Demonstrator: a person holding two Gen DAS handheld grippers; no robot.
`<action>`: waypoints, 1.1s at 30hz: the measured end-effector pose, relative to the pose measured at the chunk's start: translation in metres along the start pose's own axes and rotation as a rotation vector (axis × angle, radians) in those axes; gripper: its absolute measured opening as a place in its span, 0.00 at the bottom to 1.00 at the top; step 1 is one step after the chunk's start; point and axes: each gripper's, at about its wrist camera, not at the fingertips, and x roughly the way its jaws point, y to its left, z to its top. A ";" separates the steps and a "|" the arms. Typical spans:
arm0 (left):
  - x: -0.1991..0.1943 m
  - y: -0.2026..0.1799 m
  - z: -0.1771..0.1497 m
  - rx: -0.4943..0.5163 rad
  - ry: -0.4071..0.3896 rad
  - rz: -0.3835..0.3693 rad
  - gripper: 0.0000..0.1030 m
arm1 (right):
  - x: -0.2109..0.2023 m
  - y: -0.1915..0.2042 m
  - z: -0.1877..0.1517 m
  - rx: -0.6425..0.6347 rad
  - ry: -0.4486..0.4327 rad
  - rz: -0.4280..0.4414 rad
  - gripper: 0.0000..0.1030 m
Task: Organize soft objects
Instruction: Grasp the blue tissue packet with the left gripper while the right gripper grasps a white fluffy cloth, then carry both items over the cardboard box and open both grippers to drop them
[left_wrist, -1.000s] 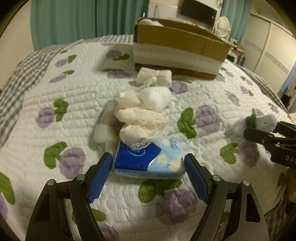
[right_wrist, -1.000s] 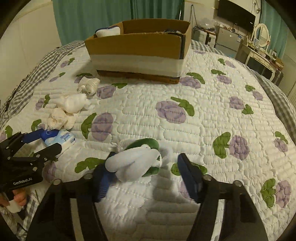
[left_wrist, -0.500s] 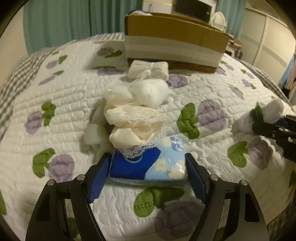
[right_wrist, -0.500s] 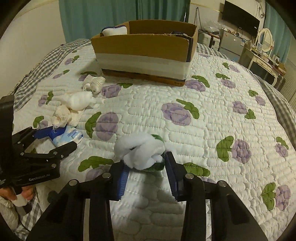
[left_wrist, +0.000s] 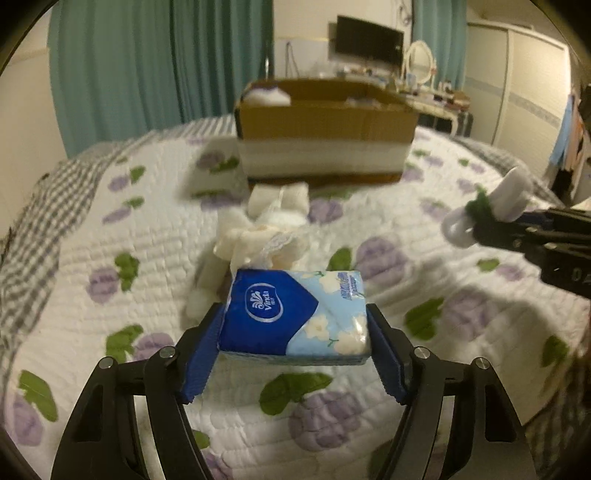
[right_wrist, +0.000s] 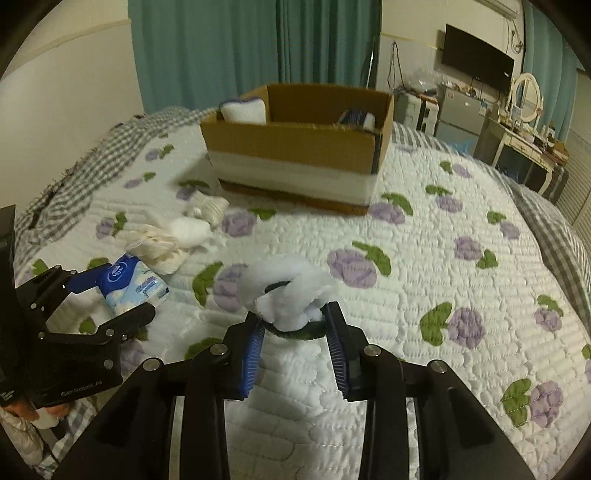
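Note:
My left gripper (left_wrist: 295, 332) is shut on a blue Vinda tissue pack (left_wrist: 295, 317) and holds it above the quilt; the pack also shows in the right wrist view (right_wrist: 133, 282). My right gripper (right_wrist: 295, 325) is shut on a white and green plush toy (right_wrist: 286, 291), lifted off the quilt; the toy shows in the left wrist view at right (left_wrist: 491, 210). A cardboard box (right_wrist: 295, 155) stands at the far side of the bed (right_wrist: 443, 295), with white and blue soft items inside.
Several white and cream soft items (left_wrist: 266, 229) lie on the quilt between the grippers and the box (left_wrist: 325, 133). A tied white bundle (right_wrist: 207, 206) lies near the box. A dresser with a mirror (right_wrist: 524, 110) stands beyond the bed at right.
Both grippers closed on their objects and lifted them. The tissue pack and the plush toy have risen off the quilt, and both views tilted up toward the box.

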 end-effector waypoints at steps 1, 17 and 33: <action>-0.004 0.000 0.003 -0.001 -0.012 -0.004 0.70 | -0.003 0.000 0.001 -0.001 -0.008 0.004 0.31; -0.037 0.000 0.102 -0.020 -0.175 -0.018 0.70 | -0.052 -0.008 0.108 -0.094 -0.210 0.011 0.31; 0.060 0.005 0.199 0.038 -0.231 0.064 0.70 | 0.039 -0.065 0.215 0.003 -0.235 0.063 0.31</action>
